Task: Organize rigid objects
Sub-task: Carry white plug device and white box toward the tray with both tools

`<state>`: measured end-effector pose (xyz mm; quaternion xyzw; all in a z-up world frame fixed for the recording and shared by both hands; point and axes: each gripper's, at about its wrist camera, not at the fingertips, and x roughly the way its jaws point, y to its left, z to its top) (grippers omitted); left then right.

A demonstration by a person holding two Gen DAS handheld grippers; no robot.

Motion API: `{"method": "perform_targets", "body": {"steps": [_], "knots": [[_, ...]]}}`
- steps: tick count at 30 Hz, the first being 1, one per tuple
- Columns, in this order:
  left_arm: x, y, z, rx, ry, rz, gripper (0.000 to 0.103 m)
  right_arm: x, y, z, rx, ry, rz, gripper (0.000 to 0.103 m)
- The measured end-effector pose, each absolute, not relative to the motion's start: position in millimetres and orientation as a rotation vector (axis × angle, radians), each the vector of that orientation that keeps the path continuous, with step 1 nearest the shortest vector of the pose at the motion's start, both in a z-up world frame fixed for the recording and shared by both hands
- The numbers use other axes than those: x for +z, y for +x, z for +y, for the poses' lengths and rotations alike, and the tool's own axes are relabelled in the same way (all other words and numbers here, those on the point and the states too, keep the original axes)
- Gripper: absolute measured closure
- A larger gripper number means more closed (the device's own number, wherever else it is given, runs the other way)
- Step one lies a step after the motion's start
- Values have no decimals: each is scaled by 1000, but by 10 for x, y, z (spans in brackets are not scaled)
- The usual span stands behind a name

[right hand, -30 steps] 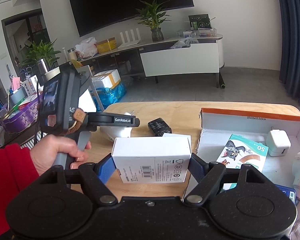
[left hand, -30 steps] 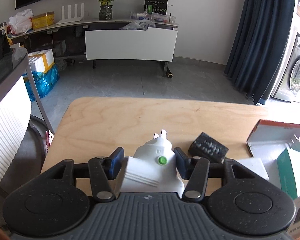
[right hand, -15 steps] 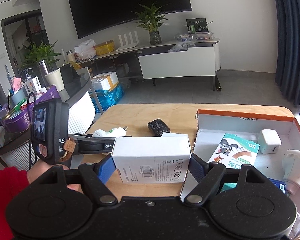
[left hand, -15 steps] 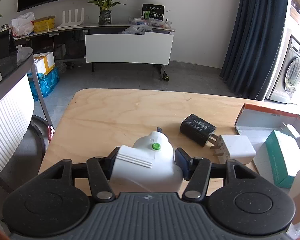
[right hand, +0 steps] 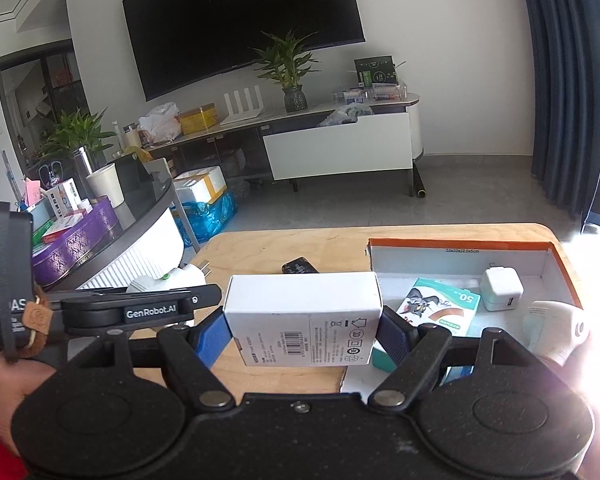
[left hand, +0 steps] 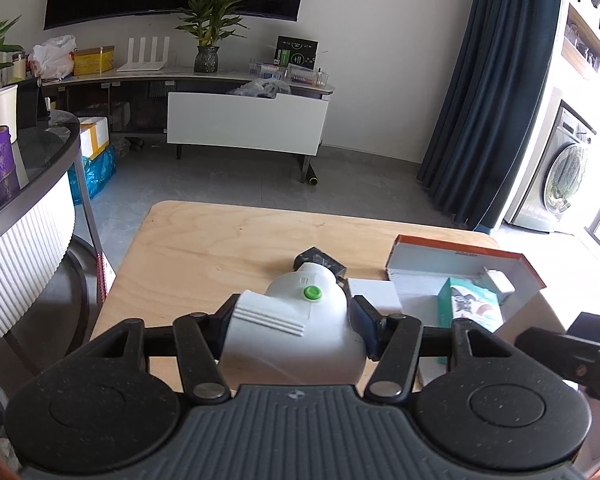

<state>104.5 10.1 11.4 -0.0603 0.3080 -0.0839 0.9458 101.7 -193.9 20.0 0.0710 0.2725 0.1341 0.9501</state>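
Note:
My left gripper [left hand: 290, 326] is shut on a white plug adapter [left hand: 296, 320] with a green button, held above the wooden table [left hand: 220, 240]. The adapter also shows in the right wrist view [right hand: 172, 278]. My right gripper [right hand: 302, 330] is shut on a white cardboard box [right hand: 304, 316], held above the table's front. An open orange-edged box [right hand: 460, 254] at the right holds a green card pack [right hand: 440, 308], a white charger cube [right hand: 502, 288] and a white device [right hand: 556, 328]. A black charger [right hand: 298, 267] lies on the table.
A white flat block [left hand: 374, 292] lies beside the orange-edged box [left hand: 456, 256]. A curved white counter [left hand: 24, 220] with clutter stands left of the table. A TV console, plants and a dark curtain stand beyond the table.
My left gripper has lifted and drawn back with the adapter, so the table looks farther below. My right gripper has risen a little, holding the white box.

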Motion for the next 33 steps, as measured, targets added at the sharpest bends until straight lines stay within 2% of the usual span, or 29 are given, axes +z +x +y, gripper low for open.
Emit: {"method": "perform_targets", "body": {"steps": [33], "knots": [[324, 649, -795, -352, -44, 628, 44, 403, 430, -2810, 68, 222, 474, 11]]}}
